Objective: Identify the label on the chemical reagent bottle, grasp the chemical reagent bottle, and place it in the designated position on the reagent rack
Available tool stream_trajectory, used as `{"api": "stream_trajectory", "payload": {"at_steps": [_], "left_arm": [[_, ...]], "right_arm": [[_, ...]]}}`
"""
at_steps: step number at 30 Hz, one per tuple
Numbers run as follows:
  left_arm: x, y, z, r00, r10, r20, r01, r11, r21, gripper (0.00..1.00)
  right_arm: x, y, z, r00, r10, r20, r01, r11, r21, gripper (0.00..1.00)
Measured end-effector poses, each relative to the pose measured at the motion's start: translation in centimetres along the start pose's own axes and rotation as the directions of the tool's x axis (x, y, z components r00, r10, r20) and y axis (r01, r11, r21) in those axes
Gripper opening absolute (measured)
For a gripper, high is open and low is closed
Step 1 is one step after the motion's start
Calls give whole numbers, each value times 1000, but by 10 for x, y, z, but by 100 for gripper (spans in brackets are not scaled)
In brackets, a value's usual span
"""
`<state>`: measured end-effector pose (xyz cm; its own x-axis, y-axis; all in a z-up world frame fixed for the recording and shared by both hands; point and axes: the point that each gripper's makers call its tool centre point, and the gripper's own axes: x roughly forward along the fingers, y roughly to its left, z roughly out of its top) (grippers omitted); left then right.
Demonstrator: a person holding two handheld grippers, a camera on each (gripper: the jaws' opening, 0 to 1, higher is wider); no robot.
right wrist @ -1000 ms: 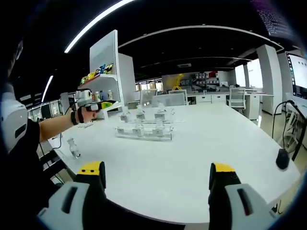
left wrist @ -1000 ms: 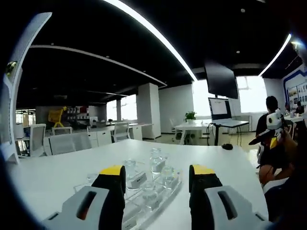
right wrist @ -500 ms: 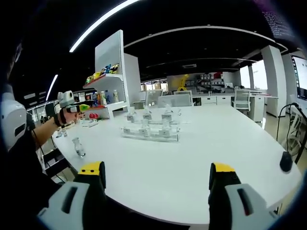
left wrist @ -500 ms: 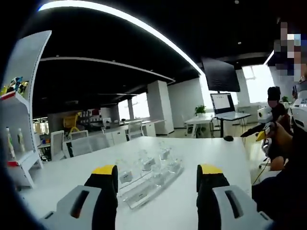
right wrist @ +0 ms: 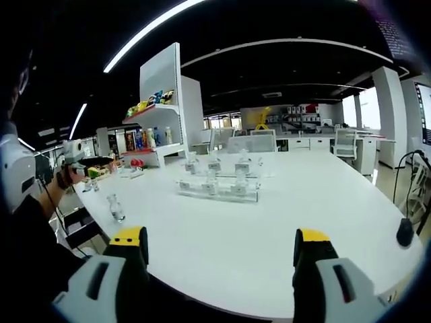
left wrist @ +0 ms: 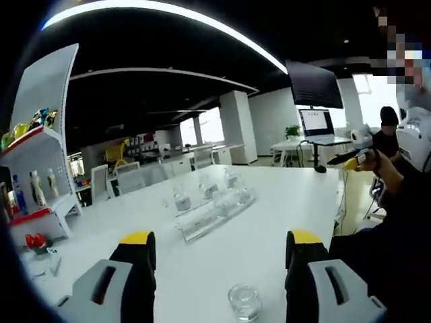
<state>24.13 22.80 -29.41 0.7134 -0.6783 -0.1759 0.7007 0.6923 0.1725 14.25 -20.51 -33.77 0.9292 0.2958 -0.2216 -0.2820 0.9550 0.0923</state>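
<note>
White tabletop (left wrist: 269, 222) is stretching ahead of my left gripper (left wrist: 221, 245) in the left gripper view; its jaws are standing wide apart, gripping nothing. A small clear reagent bottle (left wrist: 244, 302) is sitting between them, just ahead. Farther on, the clear reagent rack (left wrist: 214, 208) is lying with bottles in it.

In the right gripper view, my right gripper (right wrist: 221, 242) is gaping wide and empty. I'm seeing the rack (right wrist: 219, 190) well ahead, the bottle (right wrist: 117, 208) far to the left, near the table edge.

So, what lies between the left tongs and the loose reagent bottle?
Nothing; in the left gripper view the bottle stands on bare white table, between the open left tongs.
</note>
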Motion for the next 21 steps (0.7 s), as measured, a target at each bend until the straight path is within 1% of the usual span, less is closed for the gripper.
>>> {"api": "stream_trajectory", "payload": {"at_steps": [1, 2, 3, 5, 6, 8, 13, 14, 15, 16, 21], "left_arm": [[-5, -1, -3, 1000, 11, -10, -11, 999, 31, 80], [-12, 0, -5, 999, 40, -12, -39, 997, 62, 81], [-13, 0, -6, 999, 43, -14, -42, 997, 63, 81], [-21, -2, -14, 997, 63, -50, -60, 996, 63, 88], [-23, -3, -16, 996, 64, -57, -60, 996, 69, 91], [-27, -7, -20, 996, 63, -63, -58, 995, 79, 93], [-29, -13, -33, 996, 35, -85, -32, 999, 38, 95], [-29, -16, -35, 996, 24, -84, -24, 1000, 3, 95], [-29, -16, -34, 997, 21, -71, -25, 999, -43, 95], [-29, -15, -32, 999, 19, -51, -22, 998, -64, 95], [-25, -17, -49, 994, 20, -109, -23, 999, -27, 95]], "right_arm": [[-1, 0, 1, 1000, -1, 2, 1, 1000, 0, 86], [-1, 0, 2, 1000, -2, 5, 2, 1000, 0, 86], [-2, 0, 2, 1000, -3, 8, 3, 1000, -1, 86], [-4, -1, 4, 1000, -7, 12, 7, 1000, -3, 85], [-5, -1, 4, 1000, -8, 14, 8, 1000, -3, 85], [-7, -2, 5, 1000, -10, 19, 10, 1000, -3, 86], [-10, -6, 6, 1000, -20, 24, 20, 1000, 2, 86], [-10, -7, 6, 999, -20, 26, 20, 1000, 3, 86], [-11, -6, 6, 999, -19, 27, 19, 1000, 4, 86], [-11, -6, 6, 999, -19, 27, 19, 1000, 3, 86], [-13, -7, 6, 999, -24, 28, 24, 1000, 1, 86]]}}
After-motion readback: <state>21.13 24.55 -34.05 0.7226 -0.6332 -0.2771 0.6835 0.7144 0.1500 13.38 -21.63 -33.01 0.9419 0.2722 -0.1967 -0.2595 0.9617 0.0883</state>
